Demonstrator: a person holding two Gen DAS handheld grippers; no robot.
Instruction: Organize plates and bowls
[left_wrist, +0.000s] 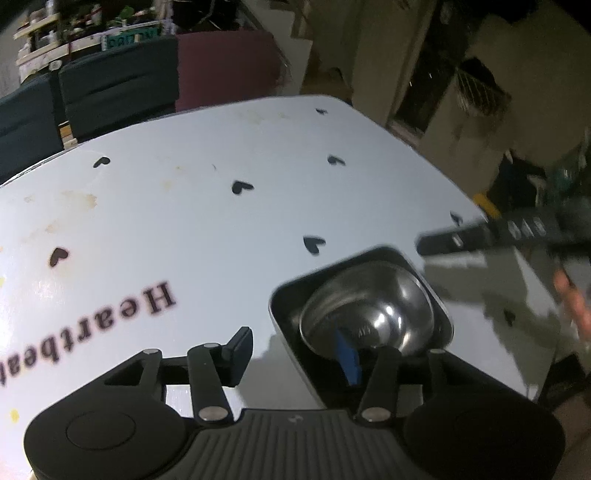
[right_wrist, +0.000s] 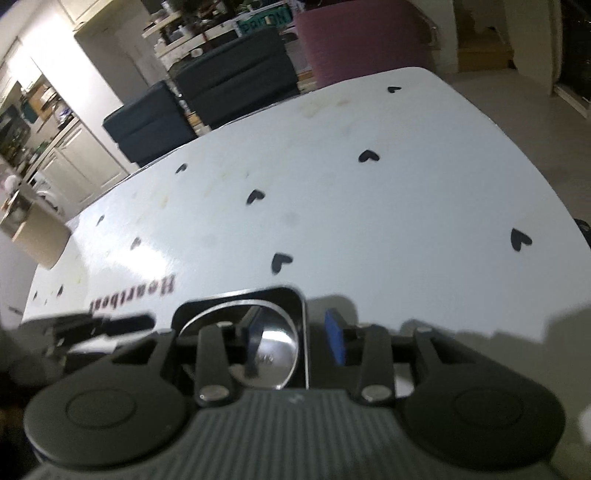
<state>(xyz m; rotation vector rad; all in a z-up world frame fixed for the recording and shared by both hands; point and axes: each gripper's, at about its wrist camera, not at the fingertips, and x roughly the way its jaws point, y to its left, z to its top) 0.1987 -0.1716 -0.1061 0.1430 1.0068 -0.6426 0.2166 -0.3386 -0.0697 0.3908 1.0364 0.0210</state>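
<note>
Steel bowl (left_wrist: 365, 317) nested in square dark plate (left_wrist: 373, 258) near table (left_wrist: 221, 229) front-right edge, left gripper (left_wrist: 295, 354) and right gripper (right_wrist: 295, 341) jaws part-open, each straddling plate rim, pads off it, table wide beyond.

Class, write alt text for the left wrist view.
A steel bowl sits inside a square black dish on a white table printed with black hearts. The open left gripper straddles the dish's near wall, and the right gripper reaches in from the right.
</note>
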